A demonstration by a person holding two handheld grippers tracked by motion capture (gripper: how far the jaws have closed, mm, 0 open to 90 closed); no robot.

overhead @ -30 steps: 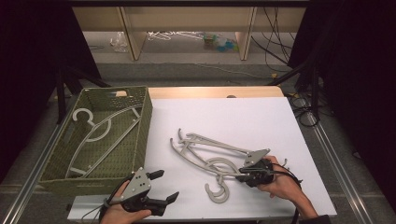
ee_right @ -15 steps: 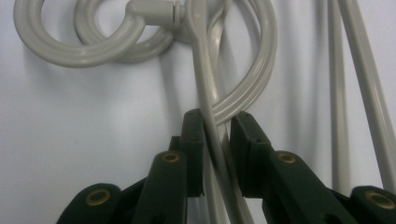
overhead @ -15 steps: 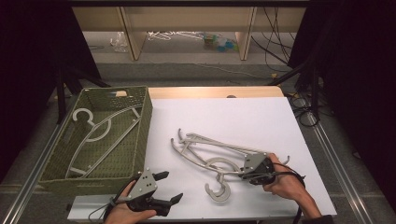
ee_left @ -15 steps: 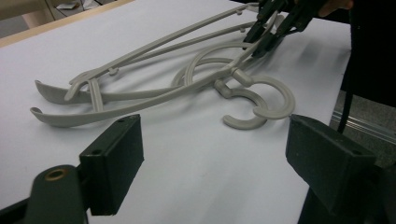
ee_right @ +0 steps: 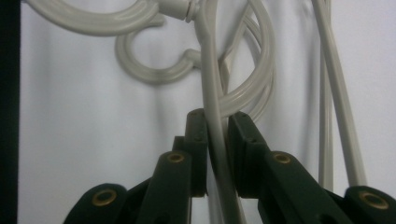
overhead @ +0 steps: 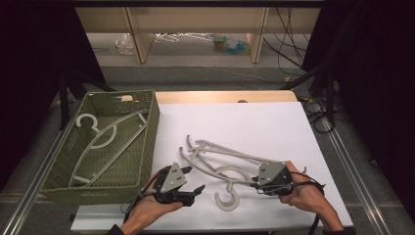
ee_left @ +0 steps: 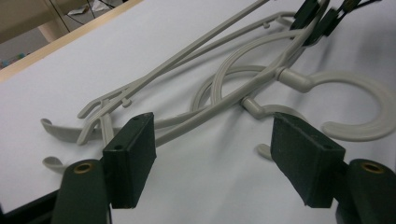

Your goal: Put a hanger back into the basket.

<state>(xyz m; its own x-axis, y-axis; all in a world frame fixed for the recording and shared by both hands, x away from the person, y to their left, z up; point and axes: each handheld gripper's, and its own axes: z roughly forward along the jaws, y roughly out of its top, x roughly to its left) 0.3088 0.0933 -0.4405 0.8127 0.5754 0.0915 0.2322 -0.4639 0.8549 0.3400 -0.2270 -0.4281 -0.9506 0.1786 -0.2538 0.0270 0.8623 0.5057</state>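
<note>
Several grey plastic hangers (overhead: 220, 159) lie tangled on the white table sheet; one hook (overhead: 227, 199) points toward the front edge. My right gripper (overhead: 255, 184) reaches in from the right and is shut on the thin arm of a hanger (ee_right: 215, 140); its jaws have just been closing on that arm. My left gripper (overhead: 195, 180) sits left of the pile, pointing at it. Its pads (ee_left: 130, 158) stand apart, the jaws have just been closing a little, and nothing is pressed between them. The hangers (ee_left: 224, 93) lie just beyond its tips.
A green woven basket (overhead: 151, 132) stands at the table's left with one grey hanger (overhead: 98, 131) inside. The white sheet (overhead: 254, 127) stretches bare toward the back. The table's front edge runs just below both hands. Shelves and cables lie beyond the table.
My left hand has moved right, from in front of the basket up to the hanger pile. My right gripper has stayed at the pile's right end, gripping the hanger arm.
</note>
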